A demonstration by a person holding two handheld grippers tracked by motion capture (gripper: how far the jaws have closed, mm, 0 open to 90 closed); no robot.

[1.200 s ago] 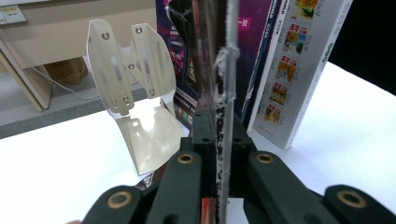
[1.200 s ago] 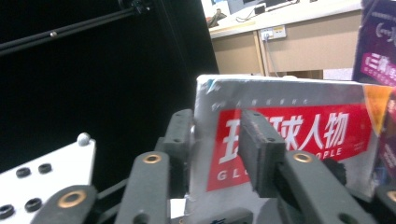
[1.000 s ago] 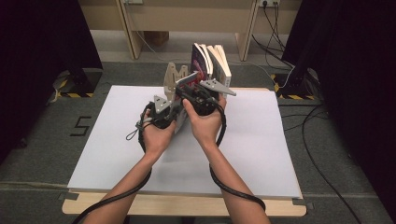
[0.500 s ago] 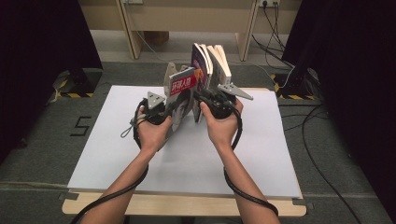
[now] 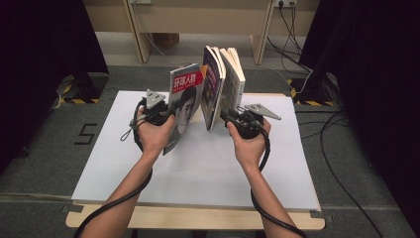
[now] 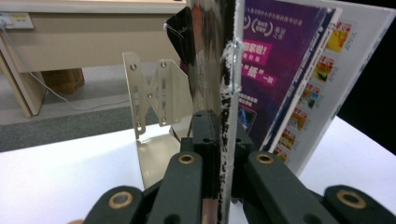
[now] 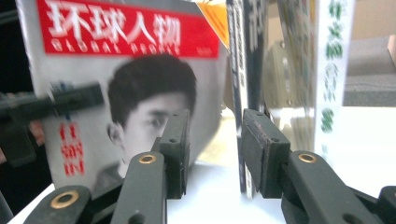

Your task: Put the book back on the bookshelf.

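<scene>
The left gripper is clamping its jaws tight on the edge of a thin glossy magazine with a red title band and a portrait cover, holding it upright, apart from the row, probably to separate it from the row. The magazine is standing left of 3 upright books at the far side of the white table sheet, beside a silver metal bookend. The right gripper is holding its jaws partly apart, gripping nothing, just beside the nearest book's lower edge, seemingly steadying the row. The band is reading "环球人物" above "GLOBAL PEOPLE".
</scene>
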